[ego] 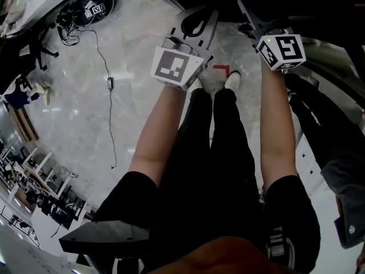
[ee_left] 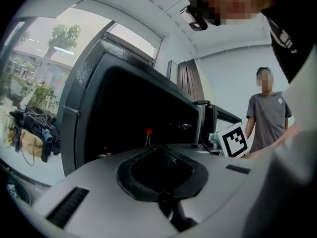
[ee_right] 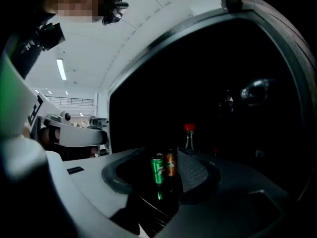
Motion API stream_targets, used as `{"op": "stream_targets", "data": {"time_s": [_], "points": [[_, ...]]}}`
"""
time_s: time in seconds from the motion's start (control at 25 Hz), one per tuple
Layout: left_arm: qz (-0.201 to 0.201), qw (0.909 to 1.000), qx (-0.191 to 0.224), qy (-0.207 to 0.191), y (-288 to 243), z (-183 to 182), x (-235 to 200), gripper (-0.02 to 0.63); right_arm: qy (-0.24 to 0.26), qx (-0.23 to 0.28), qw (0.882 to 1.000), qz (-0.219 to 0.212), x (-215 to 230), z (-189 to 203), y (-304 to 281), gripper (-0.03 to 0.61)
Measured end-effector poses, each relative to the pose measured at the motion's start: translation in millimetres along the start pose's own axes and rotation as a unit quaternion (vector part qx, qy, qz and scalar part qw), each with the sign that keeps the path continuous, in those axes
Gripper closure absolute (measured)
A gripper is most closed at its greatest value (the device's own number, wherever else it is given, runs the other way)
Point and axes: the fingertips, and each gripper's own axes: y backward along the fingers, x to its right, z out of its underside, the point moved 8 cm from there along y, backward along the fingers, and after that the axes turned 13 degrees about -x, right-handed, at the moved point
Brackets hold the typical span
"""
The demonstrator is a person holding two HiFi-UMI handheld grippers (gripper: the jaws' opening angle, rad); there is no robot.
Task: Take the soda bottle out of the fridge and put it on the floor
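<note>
The soda bottle, clear with a red cap, stood upright deep inside the big dark fridge. It was not out yet. A shiny green can and a small orange can stood side by side nearer to me than the bottle.

My right gripper pointed at them with its jaws apart and nothing held. The cans showed through the gap, but I think they were farther in and not touched. My left gripper had its jaws closed together on nothing.

I judged this to be the reaching step. Next I would need to go past the cans without knocking them and close on the bottle's thin neck. I could not tell if a glass door was in the way. The grey stone floor waited below.
</note>
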Motion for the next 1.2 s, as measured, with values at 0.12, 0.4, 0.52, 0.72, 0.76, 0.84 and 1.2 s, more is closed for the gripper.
{"op": "stream_targets", "data": {"time_s": [0.12,0.4,0.52,0.72,0.76,0.84,1.2], "points": [[-0.004,1.0000,0.002,-0.007,-18,13,-10,0.609,0.005,0.008,1.000,0.011,17,9,-19,0.356],[-0.002,0.9999,0.001,-0.014,-45,29,-20,0.609,0.017,0.013,0.999,0.042,39,14,-51,0.278],[-0.001,1.0000,0.002,-0.010,-51,30,-26,0.609,0.013,0.011,0.998,0.057,47,15,-65,0.256],[-0.001,1.0000,-0.004,-0.003,-57,31,-34,0.609,0.017,-0.001,0.998,0.058,57,18,-86,0.245],[-0.001,1.0000,-0.006,-0.004,-58,33,-35,0.609,0.018,-0.002,0.998,0.056,58,19,-90,0.245],[-0.002,1.0000,-0.007,-0.006,-60,35,-37,0.609,0.021,-0.001,0.998,0.054,60,21,-97,0.245],[-0.006,1.0000,-0.005,-0.003,-56,36,-40,0.609,0.035,-0.006,0.997,0.065,69,21,-101,0.265]]}}
